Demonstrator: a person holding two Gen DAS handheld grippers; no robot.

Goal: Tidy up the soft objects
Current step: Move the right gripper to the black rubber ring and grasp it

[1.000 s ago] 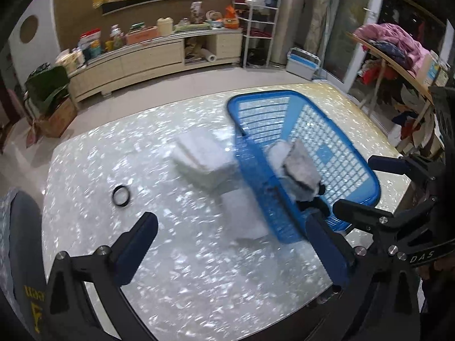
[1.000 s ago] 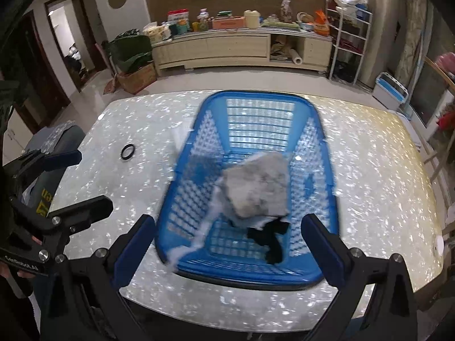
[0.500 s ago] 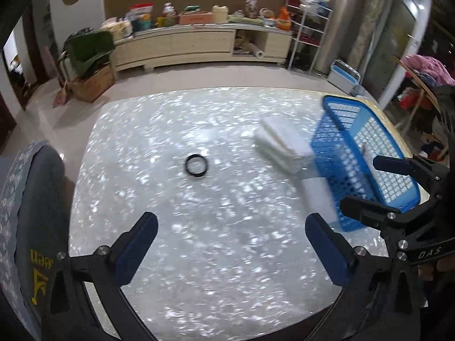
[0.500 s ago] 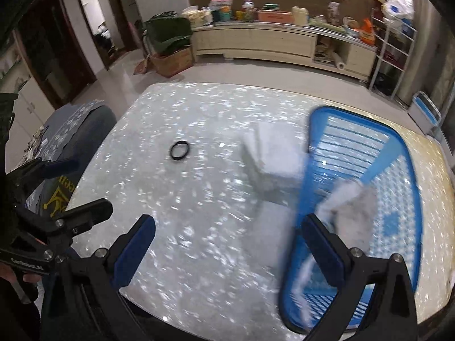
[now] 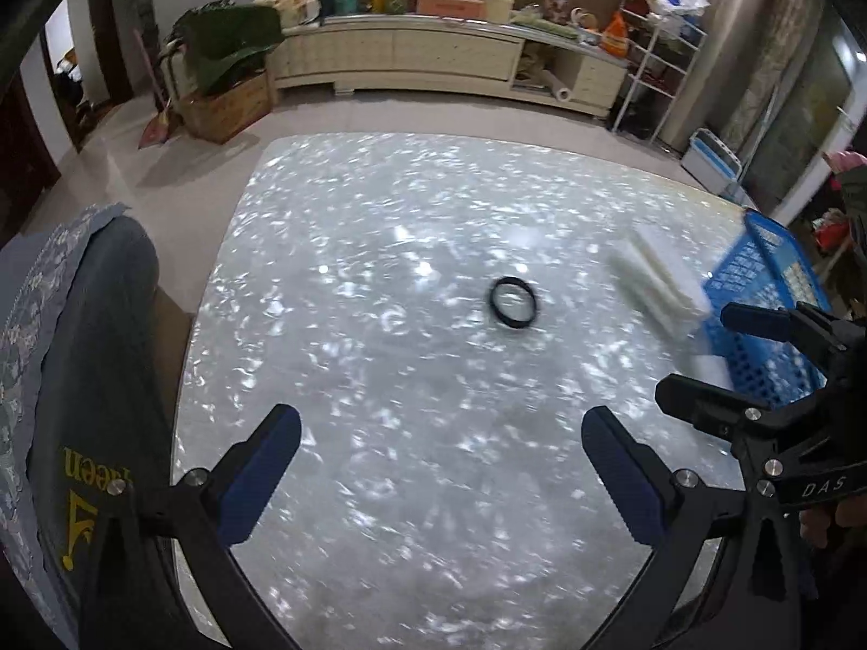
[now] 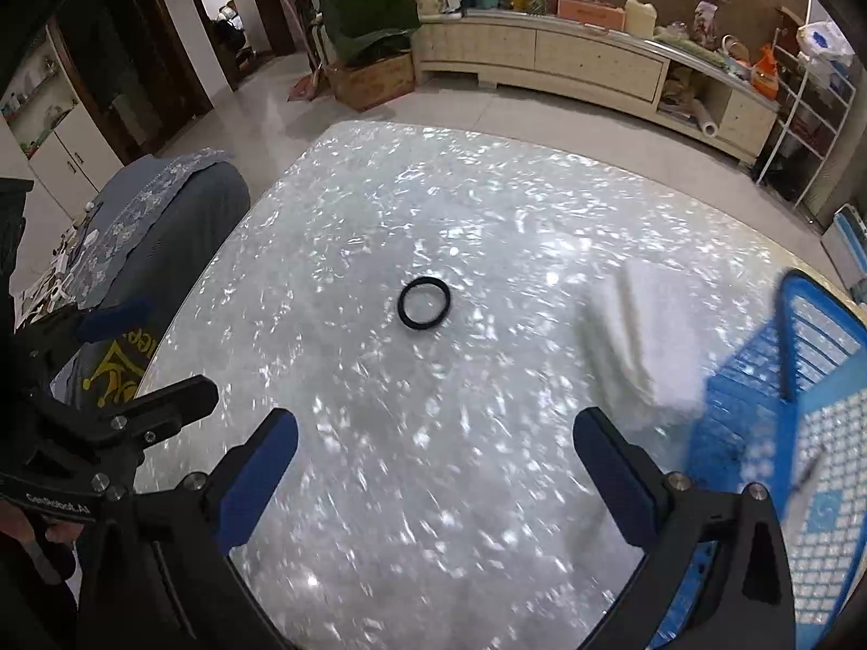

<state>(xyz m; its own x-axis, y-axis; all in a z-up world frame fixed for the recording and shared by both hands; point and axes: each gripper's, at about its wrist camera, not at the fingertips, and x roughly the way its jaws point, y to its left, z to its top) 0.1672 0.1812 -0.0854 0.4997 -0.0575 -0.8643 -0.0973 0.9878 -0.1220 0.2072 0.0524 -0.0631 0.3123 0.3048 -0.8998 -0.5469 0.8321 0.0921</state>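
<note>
I've swung both views left off the blue basket (image 6: 780, 406), now at right edge. Left gripper (image 5: 441, 466) and right gripper (image 6: 433, 460) gape wide, empty. Black ring (image 6: 424, 303) sits centre frame, white folded cloth (image 6: 645, 336) beside the basket: next pick, probably.

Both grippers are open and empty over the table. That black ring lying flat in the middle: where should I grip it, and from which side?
Likely best from straight above. The black ring lies flat on the table, so there is no raised edge to take from the side. Put one finger inside the hole and one outside, pinching a single stretch of the band. The left gripper faces it with nothing between them.
</note>
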